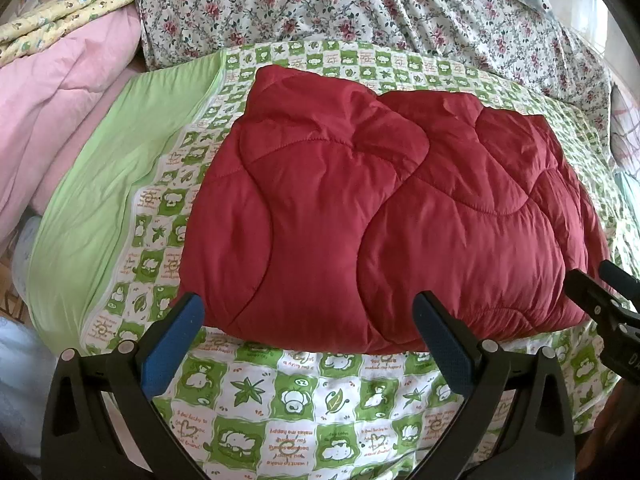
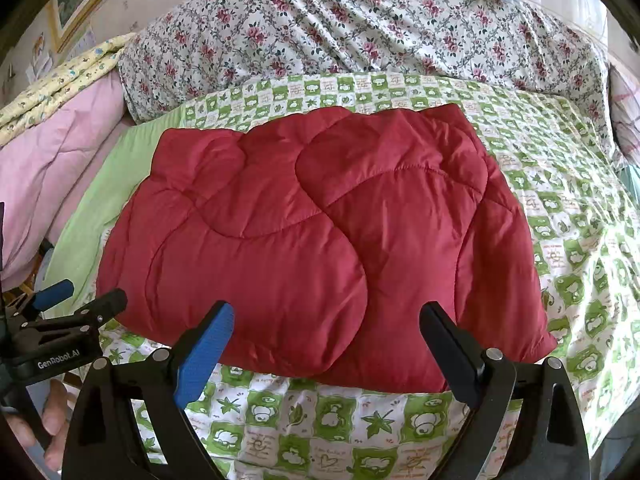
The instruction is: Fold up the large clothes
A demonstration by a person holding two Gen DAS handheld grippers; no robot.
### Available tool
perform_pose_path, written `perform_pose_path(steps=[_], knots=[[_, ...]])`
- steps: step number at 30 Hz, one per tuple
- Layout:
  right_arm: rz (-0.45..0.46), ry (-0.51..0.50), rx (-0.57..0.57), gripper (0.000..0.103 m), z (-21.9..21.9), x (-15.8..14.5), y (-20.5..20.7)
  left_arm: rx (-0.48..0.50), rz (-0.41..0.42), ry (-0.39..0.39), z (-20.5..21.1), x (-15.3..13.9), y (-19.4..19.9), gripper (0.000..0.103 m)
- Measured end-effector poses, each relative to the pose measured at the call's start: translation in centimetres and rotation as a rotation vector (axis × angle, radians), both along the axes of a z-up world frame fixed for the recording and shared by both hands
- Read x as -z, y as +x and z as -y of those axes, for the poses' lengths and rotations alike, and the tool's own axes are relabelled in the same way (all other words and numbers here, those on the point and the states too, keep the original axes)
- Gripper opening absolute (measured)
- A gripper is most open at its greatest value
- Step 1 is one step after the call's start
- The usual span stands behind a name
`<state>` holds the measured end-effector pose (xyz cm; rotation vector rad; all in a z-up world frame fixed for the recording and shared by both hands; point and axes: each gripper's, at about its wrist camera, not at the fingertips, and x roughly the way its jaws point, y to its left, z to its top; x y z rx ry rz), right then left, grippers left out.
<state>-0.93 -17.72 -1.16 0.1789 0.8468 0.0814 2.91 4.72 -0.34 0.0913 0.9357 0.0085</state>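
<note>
Item: red quilted garment (image 1: 384, 208), padded, lying in a compact folded block on the green-and-white printed sheet (image 1: 304, 408) of the bed.
Left gripper (image 1: 308, 344): fingers spread wide, holding nothing, poised at the near edge of the garment, left part.
Right gripper (image 2: 326, 350): fingers spread wide, empty, poised at the same near edge, right part.
Step in hand: judged late in the fold; bundle already doubled, both tools free of cloth.
Next move: likely either a last fold across the width or a smoothing of the top layer; calls for a bite on the thick near hem, deep enough to take all layers.
Edges: near hem rounded and puffy, straight along the front; upper left corner lumpy, layers uneven there.
Open room: bare sheet in front and to the right; left side crowded by pink bedding (image 1: 60, 120); floral quilt (image 2: 360, 40) heaped just behind.
</note>
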Motion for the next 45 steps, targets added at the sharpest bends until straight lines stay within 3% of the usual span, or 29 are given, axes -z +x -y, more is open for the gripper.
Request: perform_pose_path(steps=[45], knots=[[-0.003,0.011,0.003,0.095,0.3,-0.02,0.21,0.002,0.006,0.01,0.55,-0.05,0.82,0.103]])
